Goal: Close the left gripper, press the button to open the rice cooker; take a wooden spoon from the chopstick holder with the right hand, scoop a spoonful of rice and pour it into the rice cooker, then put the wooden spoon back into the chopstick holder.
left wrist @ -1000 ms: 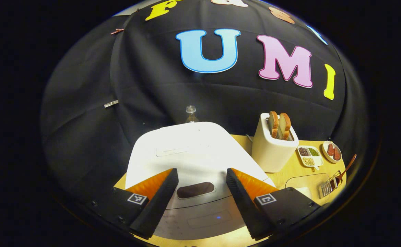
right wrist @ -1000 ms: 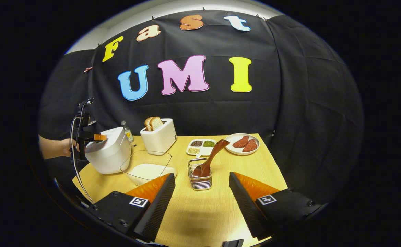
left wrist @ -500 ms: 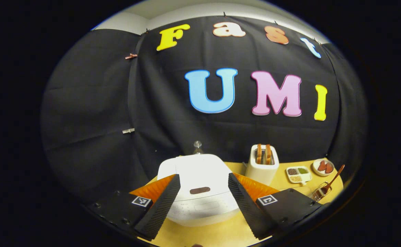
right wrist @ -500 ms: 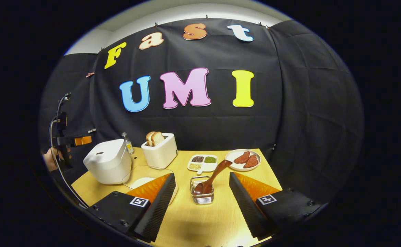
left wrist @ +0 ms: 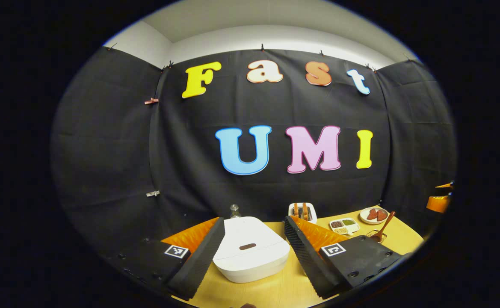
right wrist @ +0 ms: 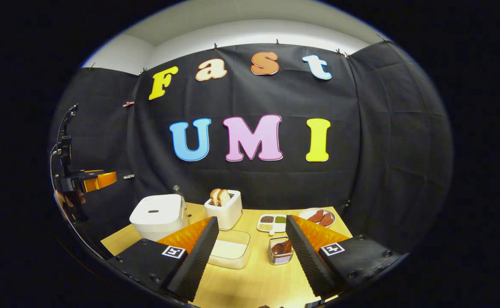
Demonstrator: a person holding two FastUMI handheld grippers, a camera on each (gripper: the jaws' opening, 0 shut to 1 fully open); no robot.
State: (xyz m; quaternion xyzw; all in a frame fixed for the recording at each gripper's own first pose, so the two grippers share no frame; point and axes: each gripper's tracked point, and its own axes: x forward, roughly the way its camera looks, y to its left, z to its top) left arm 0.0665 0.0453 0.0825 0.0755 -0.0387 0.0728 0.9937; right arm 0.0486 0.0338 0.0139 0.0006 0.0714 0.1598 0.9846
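Note:
The white rice cooker (left wrist: 250, 252) stands closed on the wooden table, with its dark lid button (left wrist: 247, 246) facing up. My left gripper (left wrist: 254, 252) hovers open, well back from and above the cooker. In the right gripper view the cooker (right wrist: 158, 216) sits at the table's left, and the left gripper (right wrist: 98, 179) hangs in the air to its left, held by a hand. My right gripper (right wrist: 252, 250) is open and empty, above the table's near edge. The wooden spoon (right wrist: 282, 247) leans in the wire chopstick holder (right wrist: 280, 256). A clear container of rice (right wrist: 229, 249) lies beside the holder.
A white toaster (right wrist: 224, 208) with bread slices stands behind the rice container. A divided dish of beans (right wrist: 271, 222) and a plate of meat (right wrist: 321, 217) sit at the back right. A small glass bottle (left wrist: 234, 210) stands behind the cooker. Black cloth walls surround the table.
Both grippers have pulled back and risen away from the table, so every object looks smaller and farther. The left gripper left the cooker's lid. Both stayed open.

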